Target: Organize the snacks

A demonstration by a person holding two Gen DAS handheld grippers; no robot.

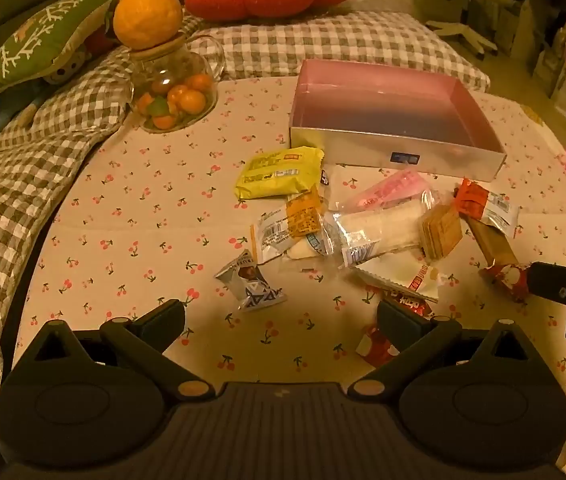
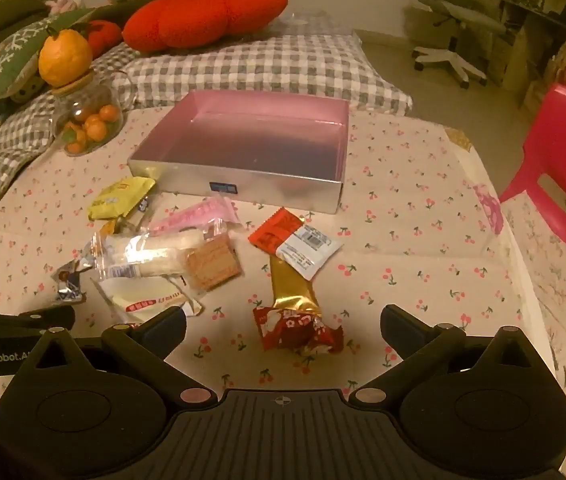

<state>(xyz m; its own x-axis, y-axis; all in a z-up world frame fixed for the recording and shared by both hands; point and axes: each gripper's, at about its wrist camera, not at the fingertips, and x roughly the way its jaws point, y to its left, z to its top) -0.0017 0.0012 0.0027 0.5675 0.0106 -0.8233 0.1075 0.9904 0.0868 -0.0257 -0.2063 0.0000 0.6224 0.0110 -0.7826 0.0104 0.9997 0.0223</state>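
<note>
Table (image 2: 423, 184), covered by a cherry-print cloth, carries everything the task concerns. Silver box (image 2: 259, 188) with pink interior stands toward the far edge, near the middle, and is empty. Glass jar (image 2: 87, 120) of small oranges, topped by a larger orange fruit (image 2: 65, 58), sits at the far left corner. Loose snacks lie in a heap between the box and the near edge: yellow packet (image 1: 279, 172) just before the box's left front corner; pink wrapper (image 2: 199, 216) and clear-wrapped white roll (image 2: 151, 254) at the heap's centre, overlapping; wafer biscuits (image 2: 213, 266) touching the roll's end; red-and-white packet (image 2: 295, 240) to their right; gold bar (image 2: 293, 290) below it, its near end meeting a crumpled red candy wrapper (image 2: 299, 330); small silver candy (image 1: 249, 282) at the left fringe, slightly apart.

Left gripper (image 1: 281, 318) and right gripper (image 2: 283, 320) hover over the near edge, jaws spread wide, holding nothing.

Risks, as judged: overlapping wrappers may let one grip drag or lift a neighbour; slick film may slip from the pads; the red candy wrapper lying against the gold bar invites a double pick; the two grippers, close together, could collide.
</note>
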